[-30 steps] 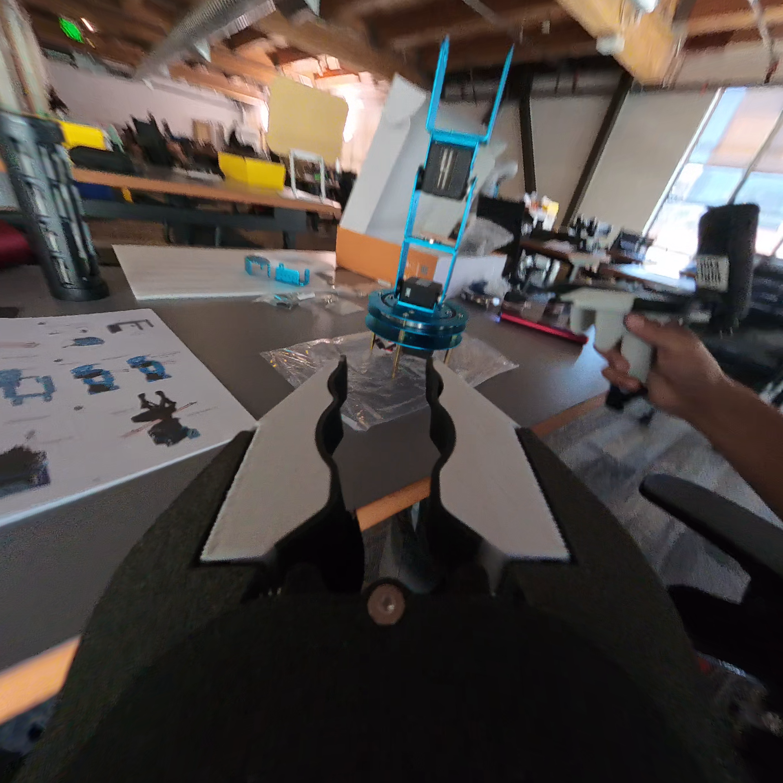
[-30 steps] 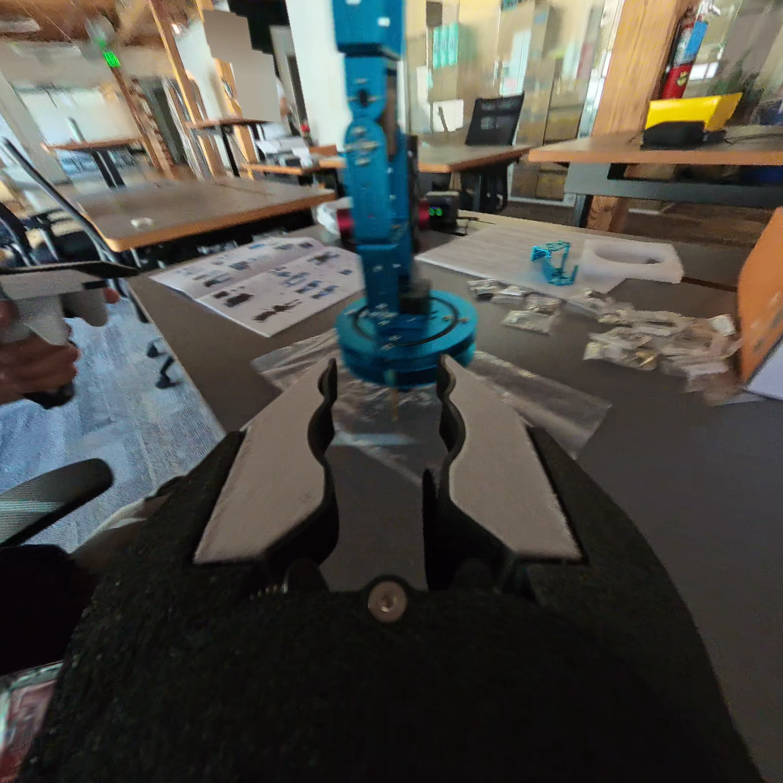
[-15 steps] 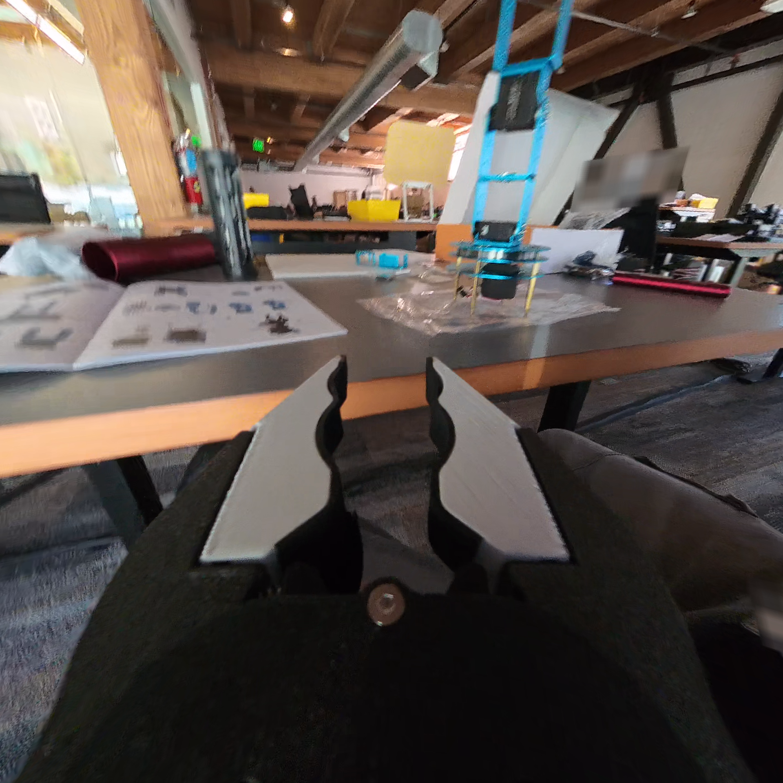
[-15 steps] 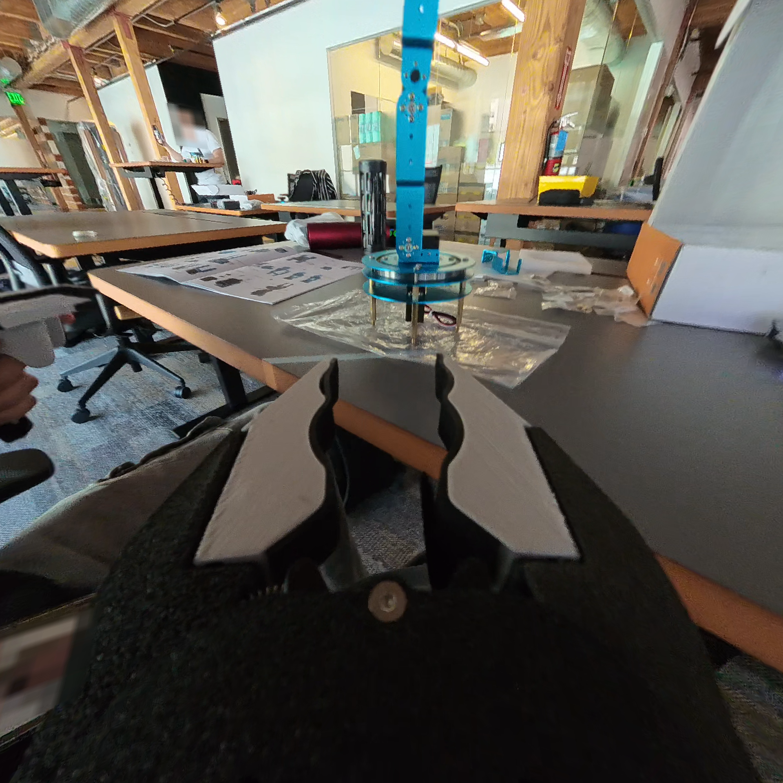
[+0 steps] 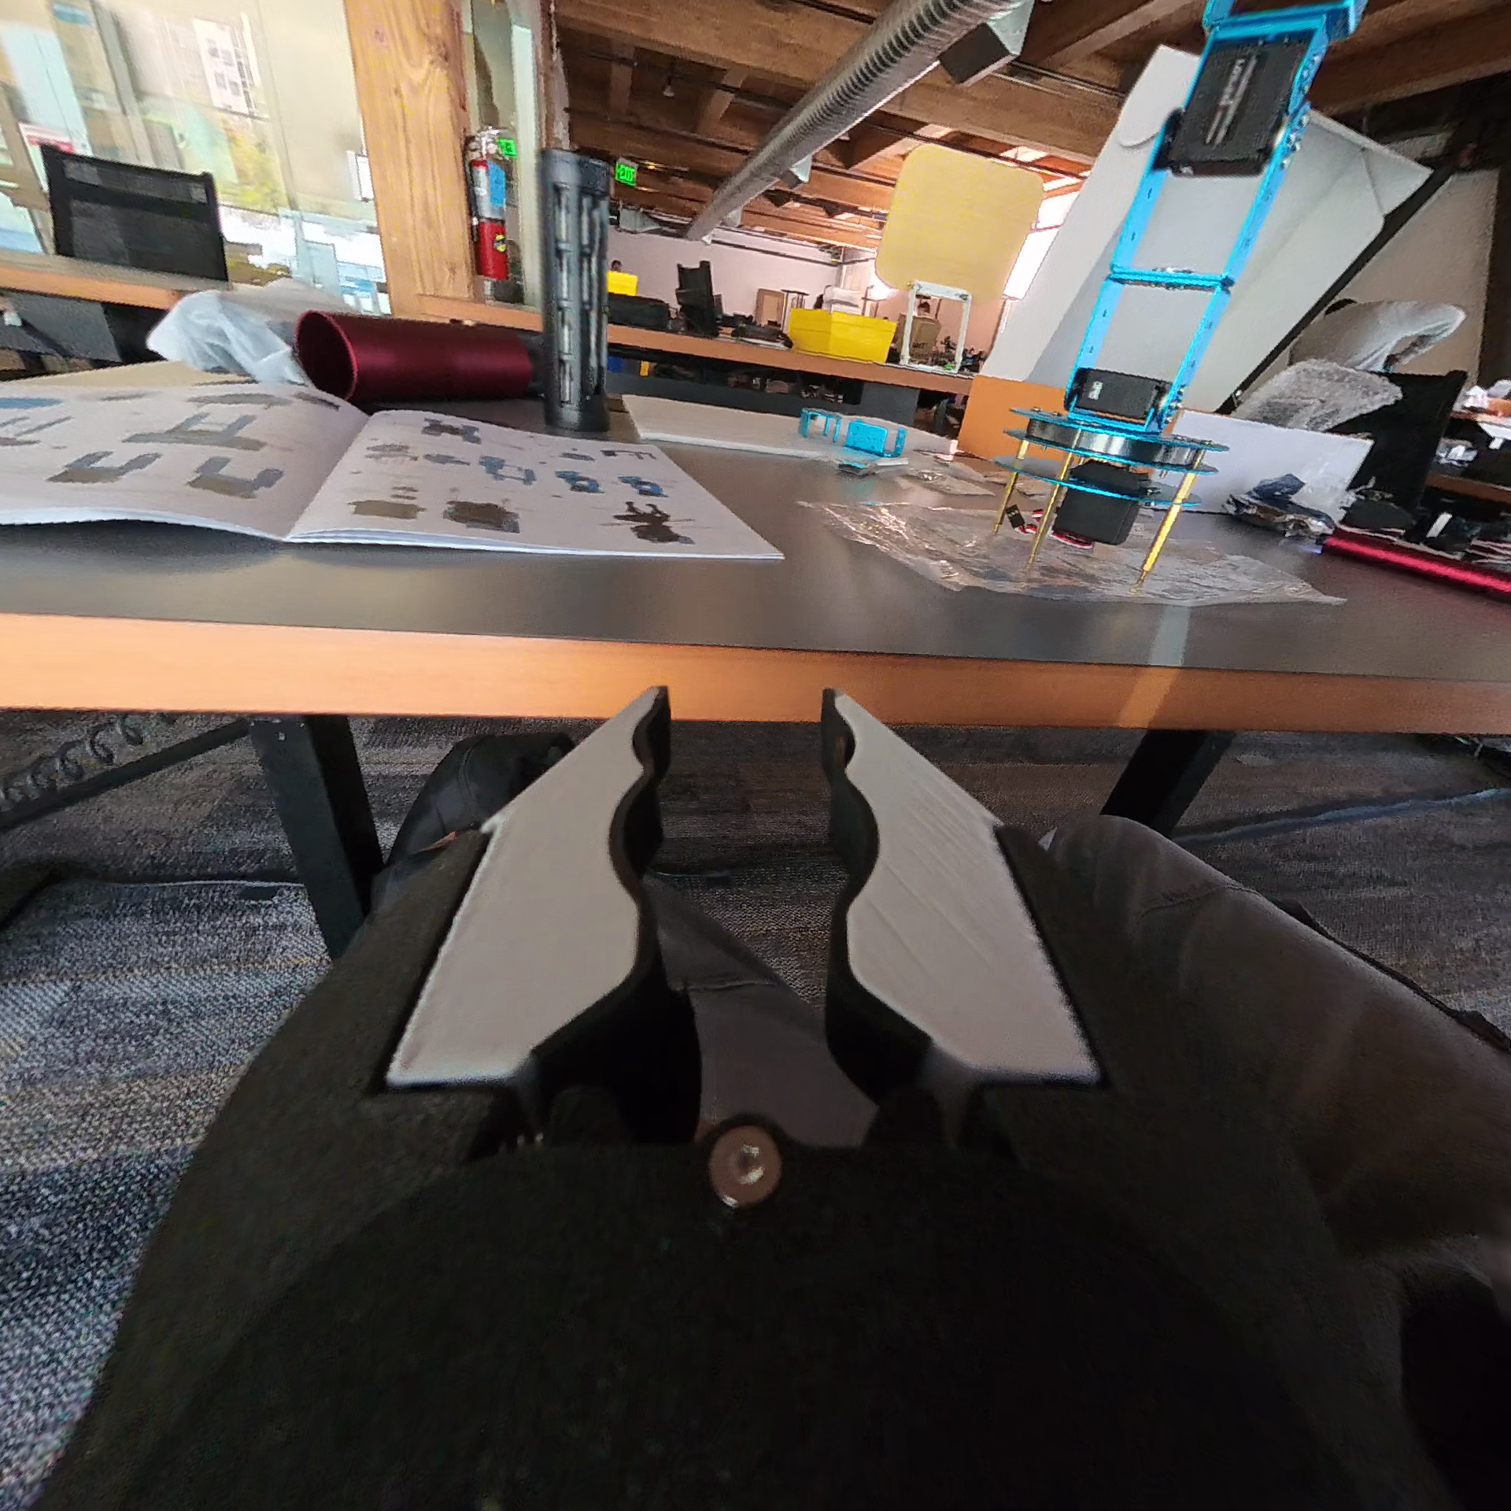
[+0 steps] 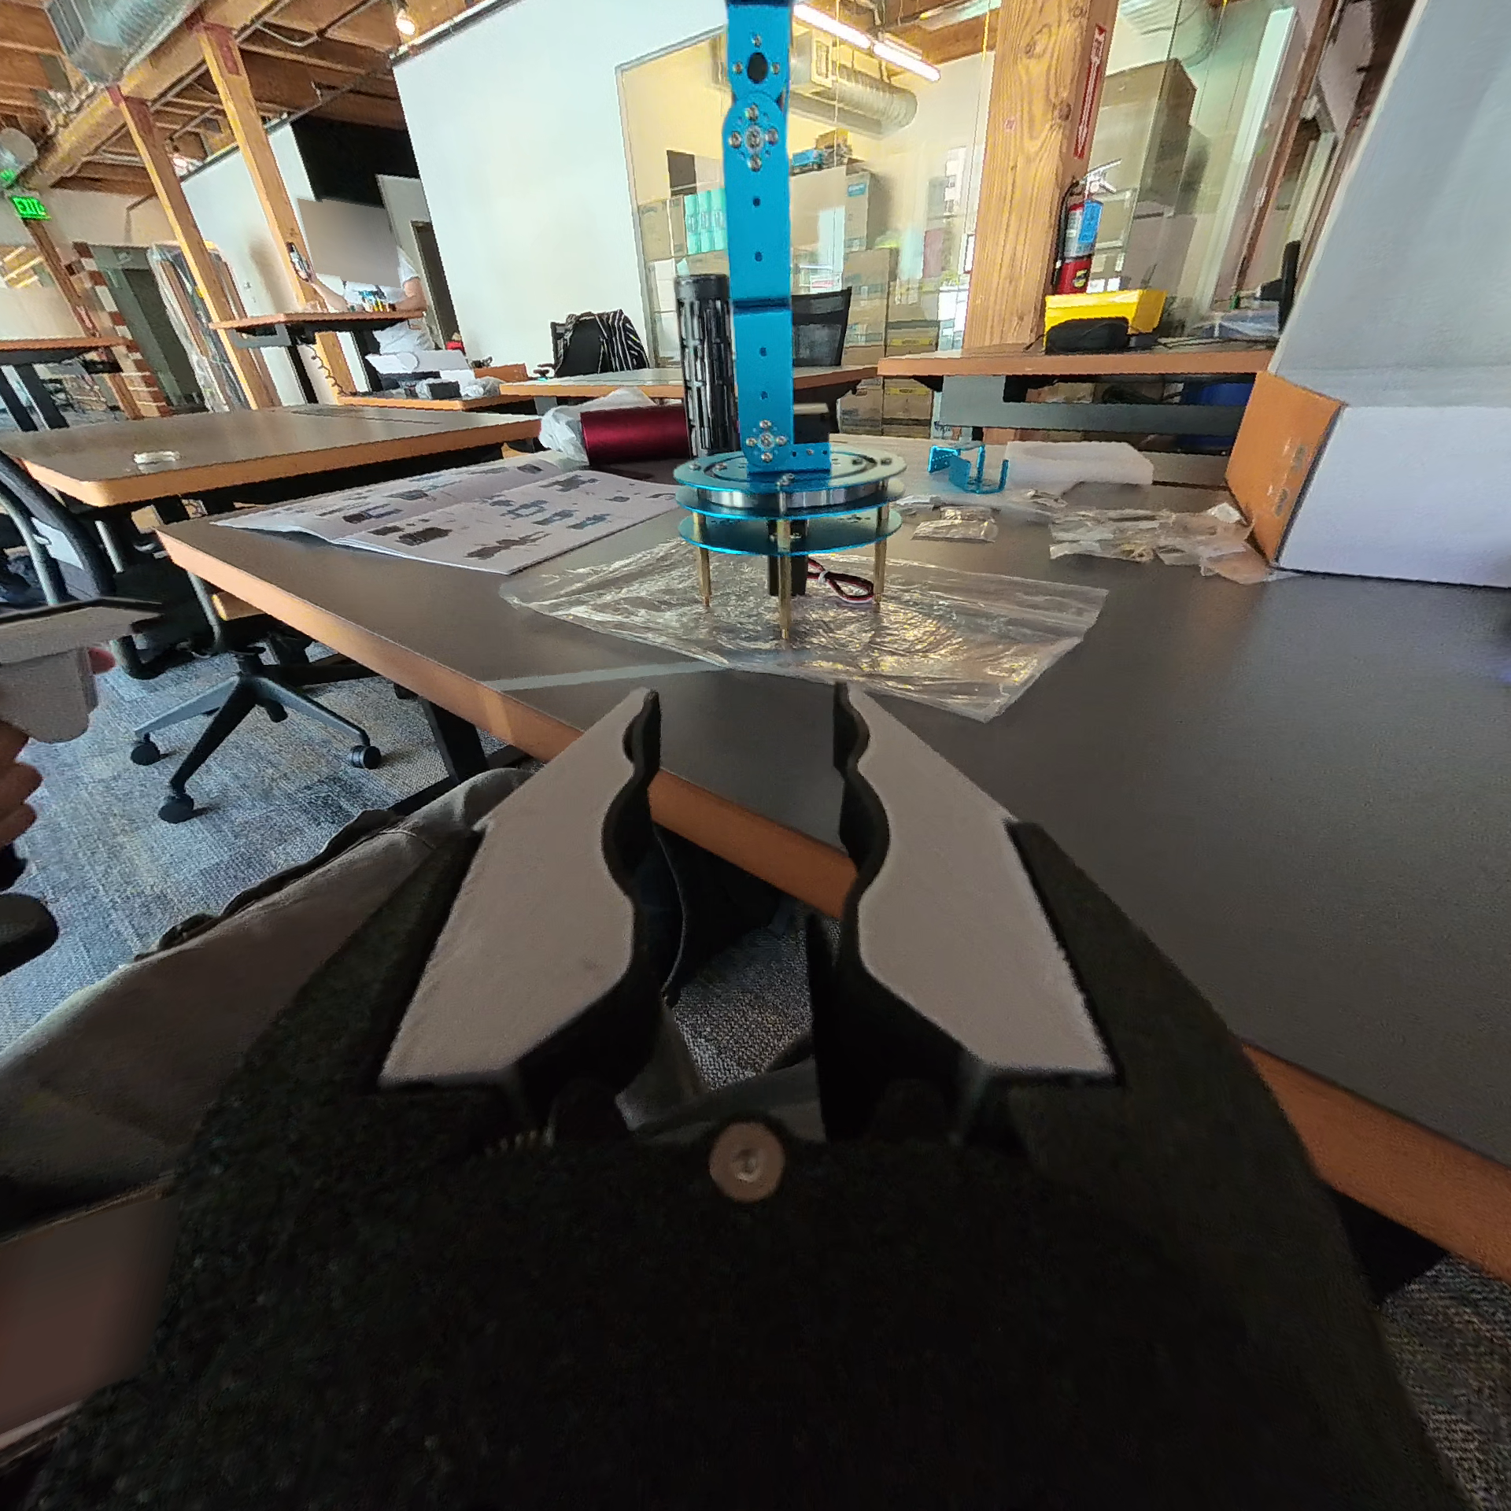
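Open-plan workshop w/ timber beams, dark desk (image 6: 1226,736) edged in orange. Both grippers sit low, off the desk's near edge, above the person's lap. Left gripper (image 5: 744,711): jaws apart, empty, tips below desk level. Right gripper (image 6: 744,711): jaws apart, empty, tips at the edge. Blue metal tower (image 6: 785,482) stands upright on brass legs atop a clear plastic bag (image 6: 899,629), long axis vertical; dead ahead in the right view's upper centre, upper right in the left view (image 5: 1104,458). Right gripper looks nearer. Open booklet (image 5: 368,482) lies at left.
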`<state>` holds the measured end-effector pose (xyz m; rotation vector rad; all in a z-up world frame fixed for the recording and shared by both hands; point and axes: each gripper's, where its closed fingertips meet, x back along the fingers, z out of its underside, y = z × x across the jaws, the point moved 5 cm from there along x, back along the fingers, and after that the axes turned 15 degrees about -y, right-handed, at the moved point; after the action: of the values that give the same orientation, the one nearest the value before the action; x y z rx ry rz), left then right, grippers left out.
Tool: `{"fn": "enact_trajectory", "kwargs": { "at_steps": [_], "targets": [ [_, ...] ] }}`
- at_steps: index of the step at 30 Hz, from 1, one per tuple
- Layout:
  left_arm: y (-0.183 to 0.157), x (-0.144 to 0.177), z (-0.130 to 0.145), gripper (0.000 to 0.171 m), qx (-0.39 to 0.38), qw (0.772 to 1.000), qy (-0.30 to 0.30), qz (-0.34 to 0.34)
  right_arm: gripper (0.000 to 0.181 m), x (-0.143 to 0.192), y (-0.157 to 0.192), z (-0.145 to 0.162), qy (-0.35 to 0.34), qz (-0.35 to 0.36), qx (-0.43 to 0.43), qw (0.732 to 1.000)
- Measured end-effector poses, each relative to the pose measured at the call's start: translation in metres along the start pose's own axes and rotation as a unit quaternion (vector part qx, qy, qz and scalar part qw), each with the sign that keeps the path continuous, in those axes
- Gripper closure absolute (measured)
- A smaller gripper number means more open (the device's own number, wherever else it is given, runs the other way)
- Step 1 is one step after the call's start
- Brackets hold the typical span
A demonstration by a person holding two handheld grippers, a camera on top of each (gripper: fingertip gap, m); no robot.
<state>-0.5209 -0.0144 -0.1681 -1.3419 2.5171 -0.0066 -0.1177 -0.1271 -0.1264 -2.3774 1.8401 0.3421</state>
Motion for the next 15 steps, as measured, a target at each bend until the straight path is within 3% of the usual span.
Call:
{"fn": "enact_trajectory", "kwargs": {
  "at_steps": [8, 11, 15],
  "targets": [
    [0.035, 0.007, -0.009, 0.135, 0.007, 0.999, 0.044, -0.027, 0.135, -0.023, -0.008, -0.031, -0.025, 0.002, -0.015, 1.0],
    [0.053, -0.015, -0.026, 0.135, 0.018, 0.998, 0.057, -0.017, 0.129, -0.048, -0.024, -0.042, -0.005, 0.008, 0.015, 1.0],
    [0.077, -0.073, -0.06, 0.135, -0.006, 0.996, 0.089, 0.017, 0.128, -0.091, -0.053, -0.05, 0.007, 0.013, 0.047, 0.999]
  ]
}}
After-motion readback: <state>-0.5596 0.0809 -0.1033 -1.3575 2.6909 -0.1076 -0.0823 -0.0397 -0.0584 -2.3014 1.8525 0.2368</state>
